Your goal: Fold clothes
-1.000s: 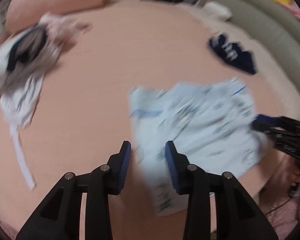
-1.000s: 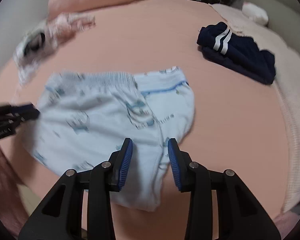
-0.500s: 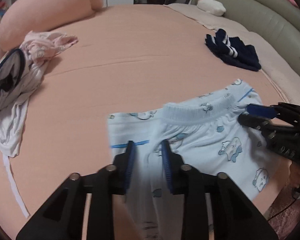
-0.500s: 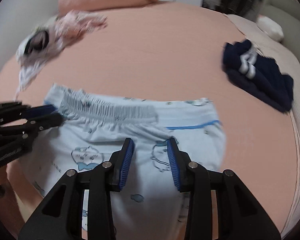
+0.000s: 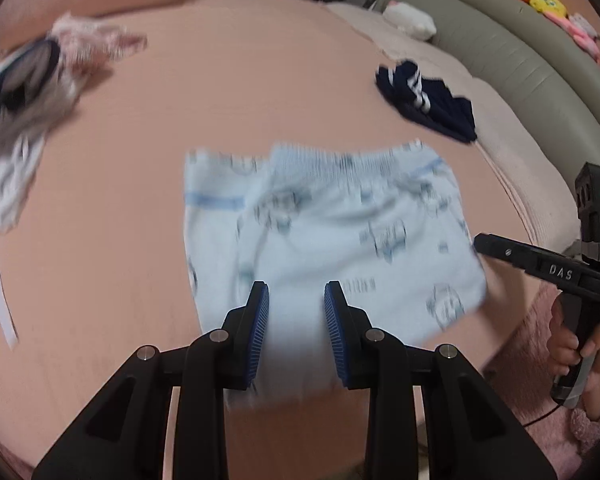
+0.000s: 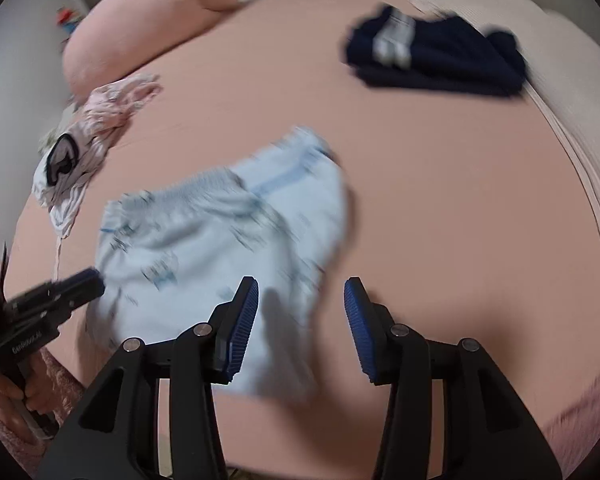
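The left gripper (image 5: 296,316) points steeply down, its jaws a little apart with the blurred fabric of the light blue shorts (image 5: 340,220) between them; whether they pinch it I cannot tell. The right gripper (image 6: 300,312), also tilted down, has just been opening its jaws over the shorts' edge on the pink bed (image 6: 440,200).

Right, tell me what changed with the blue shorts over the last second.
The right hand-held gripper has just been opening; its jaws now stand apart over the edge of the light blue printed cotton shorts, pressing nothing. The left hand-held gripper has closed a little, fabric between its jaws. The shorts were drawn flatter, waistband far. The folded navy striped garment and white-and-pink clothes pile stayed put.
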